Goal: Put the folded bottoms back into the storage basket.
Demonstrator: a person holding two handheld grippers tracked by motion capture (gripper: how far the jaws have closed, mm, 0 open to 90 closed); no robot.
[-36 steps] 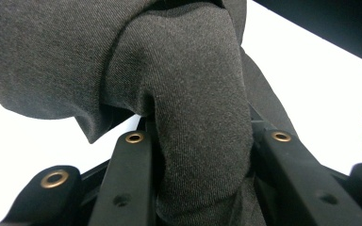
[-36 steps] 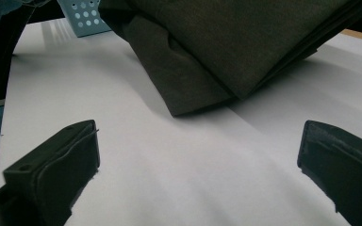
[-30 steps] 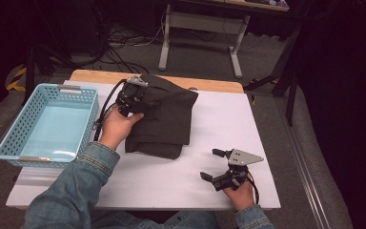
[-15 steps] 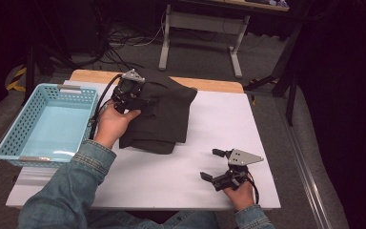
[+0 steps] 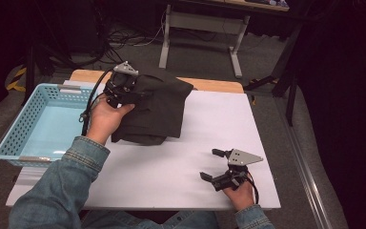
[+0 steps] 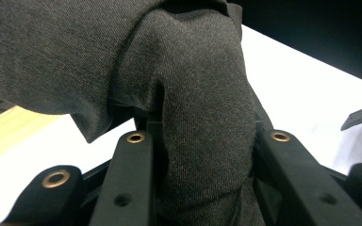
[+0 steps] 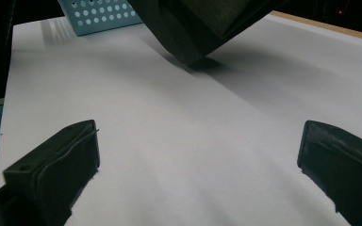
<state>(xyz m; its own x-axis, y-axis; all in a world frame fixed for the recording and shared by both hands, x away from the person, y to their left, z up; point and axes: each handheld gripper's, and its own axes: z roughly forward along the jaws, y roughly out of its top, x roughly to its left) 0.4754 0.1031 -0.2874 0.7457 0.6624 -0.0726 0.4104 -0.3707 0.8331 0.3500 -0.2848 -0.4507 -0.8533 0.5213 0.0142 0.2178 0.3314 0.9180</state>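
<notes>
A folded dark grey garment [image 5: 157, 107] lies at the back middle of the white table [image 5: 209, 124], its left side raised off the surface. My left gripper [image 5: 132, 95] is shut on that left edge; in the left gripper view a thick fold of the cloth [image 6: 202, 122] is pinched between the two black jaws. My right gripper [image 5: 214, 164] rests near the table's front right, open, with bare table between its fingers [image 7: 56, 165]. The lifted corner of the garment [image 7: 193, 33] hangs ahead in the right gripper view.
A light blue perforated basket [image 5: 24, 129] stands at the table's left side, with nothing inside it. A strip of wooden tabletop [image 5: 214, 85] runs along the far edge. Cables and a desk frame [image 5: 233, 45] lie on the floor beyond.
My left gripper has risen and drifted left toward the basket, lifting the garment's left side with it. The right gripper has stayed put.
</notes>
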